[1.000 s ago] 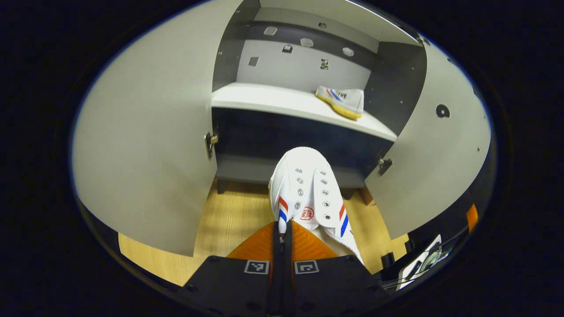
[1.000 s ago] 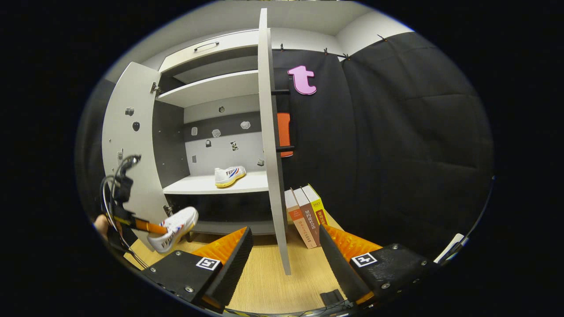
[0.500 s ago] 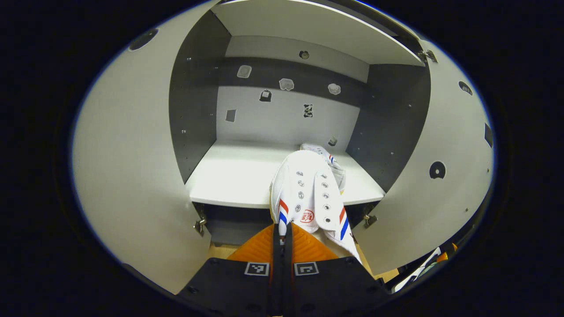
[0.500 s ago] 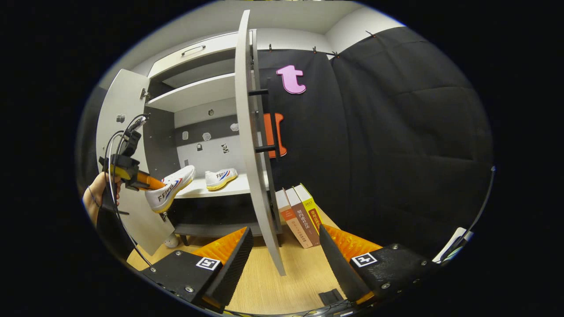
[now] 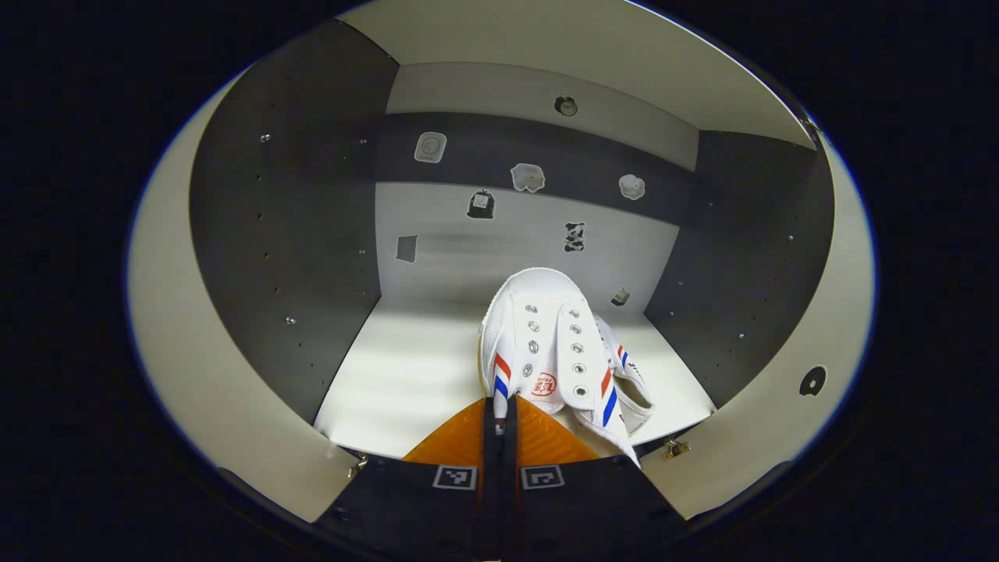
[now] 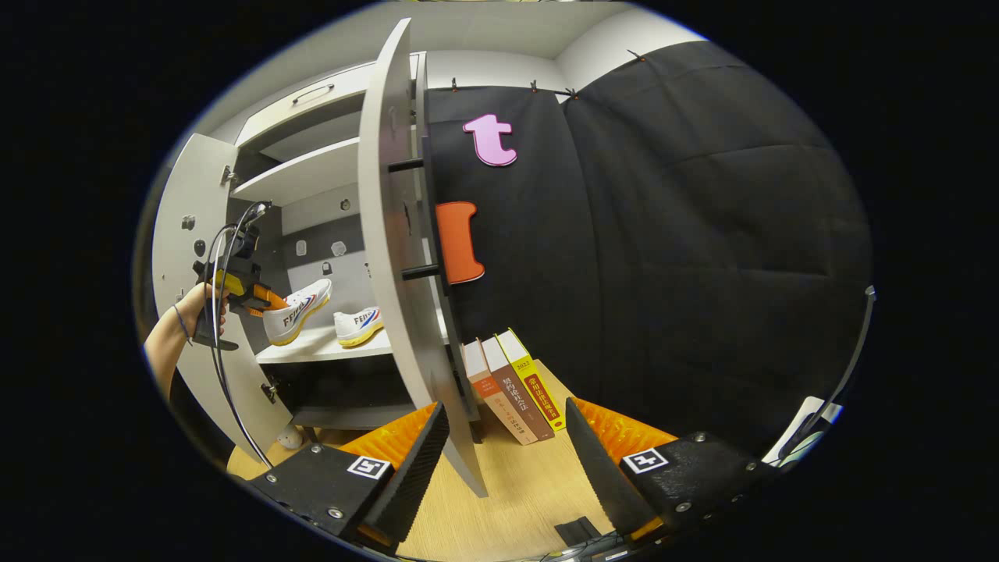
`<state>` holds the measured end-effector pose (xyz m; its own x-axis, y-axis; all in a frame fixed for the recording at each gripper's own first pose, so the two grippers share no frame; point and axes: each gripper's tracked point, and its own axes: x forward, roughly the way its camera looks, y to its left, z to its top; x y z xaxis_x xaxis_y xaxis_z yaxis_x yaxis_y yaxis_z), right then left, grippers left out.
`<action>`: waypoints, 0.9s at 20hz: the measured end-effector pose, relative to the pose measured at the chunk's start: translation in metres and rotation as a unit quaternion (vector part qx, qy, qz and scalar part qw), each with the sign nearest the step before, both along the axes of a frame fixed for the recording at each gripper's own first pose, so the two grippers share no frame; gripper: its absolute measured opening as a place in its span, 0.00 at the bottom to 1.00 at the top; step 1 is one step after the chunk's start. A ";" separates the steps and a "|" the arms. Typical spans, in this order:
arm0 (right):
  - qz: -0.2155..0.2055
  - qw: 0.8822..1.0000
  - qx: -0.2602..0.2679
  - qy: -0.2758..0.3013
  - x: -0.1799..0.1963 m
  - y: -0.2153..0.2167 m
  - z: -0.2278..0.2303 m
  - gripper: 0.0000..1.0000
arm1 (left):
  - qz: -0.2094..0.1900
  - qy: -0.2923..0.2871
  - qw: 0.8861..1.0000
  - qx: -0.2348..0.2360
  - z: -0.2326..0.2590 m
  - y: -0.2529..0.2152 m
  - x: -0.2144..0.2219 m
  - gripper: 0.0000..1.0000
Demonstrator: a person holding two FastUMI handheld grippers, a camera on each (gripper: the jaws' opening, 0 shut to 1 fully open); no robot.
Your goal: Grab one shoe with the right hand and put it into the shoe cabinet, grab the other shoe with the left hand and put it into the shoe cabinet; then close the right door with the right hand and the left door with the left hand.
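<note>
In the right gripper view, at the far left, a hand (image 6: 204, 303) holds the left gripper (image 6: 261, 300) up inside the shoe cabinet (image 6: 312, 168), its fingers clenched on the heel edge of a shoe (image 6: 296, 312). The shoe hangs toe-forward just above the shelf (image 6: 312, 342), probably so it can be set down flat. Ahead of that gripper and slightly to its right, the other shoe (image 6: 357, 326) already rests on the shelf. In the left gripper view the held shoe (image 5: 546, 343) juts straight out from the left gripper (image 5: 499, 433), whose orange ribbed fingers are pressed nearly together on thin canvas near the collar; the second shoe (image 5: 628, 382) lies low to the right, partly hidden behind it.

Both shoes are white canvas with red and blue stripes, metal eyelets and yellowish rubber soles. The cabinet has smooth pale panels and dark grey inner walls.

Further right, the right door (image 6: 390, 234) stands open, edge-on, with black bar handles. Books (image 6: 511, 382) lean beyond it on the wood-grain floor. The right gripper (image 6: 499, 445) is released, holding nothing, its fingers spread wide below the door, likely waiting to close it.
</note>
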<state>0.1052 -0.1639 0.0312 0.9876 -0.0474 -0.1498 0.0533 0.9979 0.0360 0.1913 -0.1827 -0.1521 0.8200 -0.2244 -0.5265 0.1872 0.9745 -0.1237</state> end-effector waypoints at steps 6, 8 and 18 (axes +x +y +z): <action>-0.028 1.000 0.001 0.005 0.006 -0.018 -0.002 0.93 | 0.018 0.029 0.999 0.006 -0.015 0.012 0.019 0.06; -0.037 0.999 0.001 0.008 0.007 -0.023 -0.002 0.93 | 0.025 0.051 0.998 0.002 -0.032 0.013 0.023 0.06; -0.042 0.999 -0.003 0.019 0.010 -0.019 -0.006 0.93 | 0.017 0.072 0.997 -0.006 -0.057 0.008 0.029 0.21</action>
